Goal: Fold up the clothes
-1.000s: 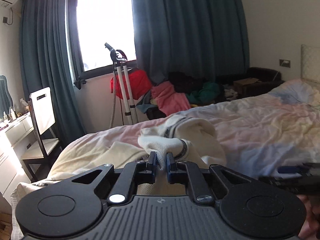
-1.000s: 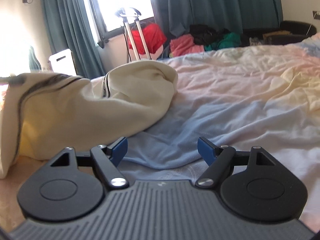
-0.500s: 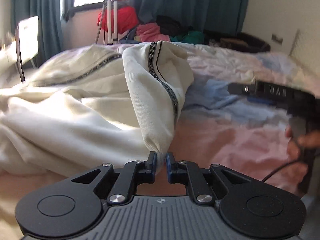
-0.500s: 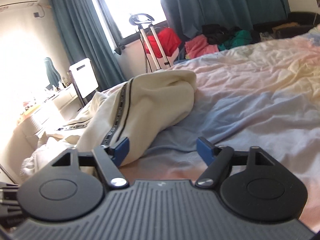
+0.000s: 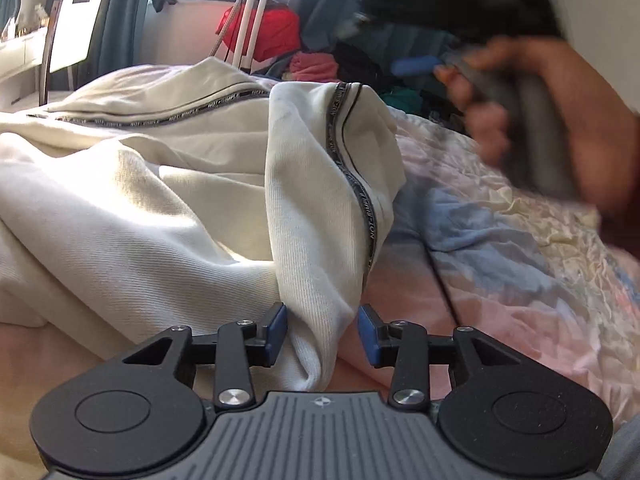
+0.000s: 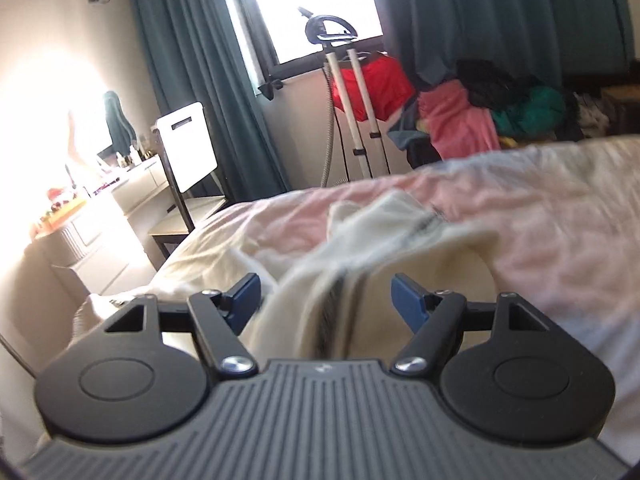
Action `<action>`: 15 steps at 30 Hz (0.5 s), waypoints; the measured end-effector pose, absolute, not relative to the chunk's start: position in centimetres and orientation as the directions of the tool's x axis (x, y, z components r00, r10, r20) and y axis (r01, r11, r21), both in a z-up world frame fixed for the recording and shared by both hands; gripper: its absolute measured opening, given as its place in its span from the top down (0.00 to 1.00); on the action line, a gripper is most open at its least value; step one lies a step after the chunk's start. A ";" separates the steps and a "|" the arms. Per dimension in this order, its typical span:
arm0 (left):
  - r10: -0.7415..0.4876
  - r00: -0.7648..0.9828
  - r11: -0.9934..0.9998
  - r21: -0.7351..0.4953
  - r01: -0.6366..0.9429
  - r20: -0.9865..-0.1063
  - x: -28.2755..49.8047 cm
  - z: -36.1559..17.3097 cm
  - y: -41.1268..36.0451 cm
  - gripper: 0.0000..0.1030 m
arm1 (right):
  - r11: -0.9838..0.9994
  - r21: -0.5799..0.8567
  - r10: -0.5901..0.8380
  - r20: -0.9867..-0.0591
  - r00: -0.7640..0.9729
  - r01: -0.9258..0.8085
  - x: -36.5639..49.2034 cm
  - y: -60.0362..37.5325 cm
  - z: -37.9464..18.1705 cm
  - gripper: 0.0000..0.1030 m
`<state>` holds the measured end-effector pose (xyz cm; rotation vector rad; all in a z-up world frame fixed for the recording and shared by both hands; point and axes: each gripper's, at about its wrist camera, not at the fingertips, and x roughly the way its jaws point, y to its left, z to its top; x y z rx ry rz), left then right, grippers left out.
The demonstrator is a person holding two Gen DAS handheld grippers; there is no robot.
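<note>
A cream garment [image 5: 160,200] with a black lettered stripe lies crumpled on the pastel bedspread [image 5: 520,260]. One striped end [image 5: 320,208] is folded towards me and droops between the jaws of my left gripper [image 5: 322,330], which are opening; the right pad stands clear of the cloth. A hand [image 5: 560,128] carries my right gripper [image 5: 416,66], blurred, across the upper right of the left wrist view. In the right wrist view my right gripper [image 6: 326,300] is open above the blurred cream garment [image 6: 360,248], with nothing pinched.
A white-backed chair [image 6: 186,152] and a cluttered dresser [image 6: 100,208] stand left of the bed. A garment steamer stand [image 6: 352,92], a red item and a pile of clothes [image 6: 480,116] sit under the window with teal curtains. The bedspread [image 6: 560,220] stretches right.
My left gripper has sunk towards the bed and its jaws have parted, letting go of the garment's end. My right gripper has swung up and left, from beside the garment to above it.
</note>
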<state>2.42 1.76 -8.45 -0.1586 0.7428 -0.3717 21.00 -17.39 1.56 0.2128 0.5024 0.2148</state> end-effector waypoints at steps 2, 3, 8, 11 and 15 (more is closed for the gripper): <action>-0.400 0.671 0.915 -0.305 0.263 -0.625 3.1 -8.8 2.3 0.60 | 0.972 0.191 0.217 -0.488 0.846 -0.139 25.4 -15.0 1.7 0.27; -0.408 0.669 0.911 -0.321 0.258 -0.621 3.4 -8.9 2.5 0.60 | 0.976 0.166 0.204 -0.513 0.834 -0.137 27.6 -14.0 1.4 0.28; -0.417 0.681 0.909 -0.274 0.315 -0.602 4.6 -10.3 2.1 0.62 | 0.998 -0.013 0.040 -0.681 0.732 -0.066 37.1 -10.1 -2.7 0.30; -0.441 0.682 0.898 -0.289 0.333 -0.584 5.2 -11.1 2.3 0.62 | 0.993 -0.115 -0.076 -0.705 0.705 -0.008 39.4 -9.8 -5.4 0.35; -0.459 0.686 0.888 -0.278 0.366 -0.565 6.0 -11.7 2.1 0.64 | 0.994 -0.082 -0.110 -0.652 0.750 0.075 38.5 -11.6 -5.7 0.80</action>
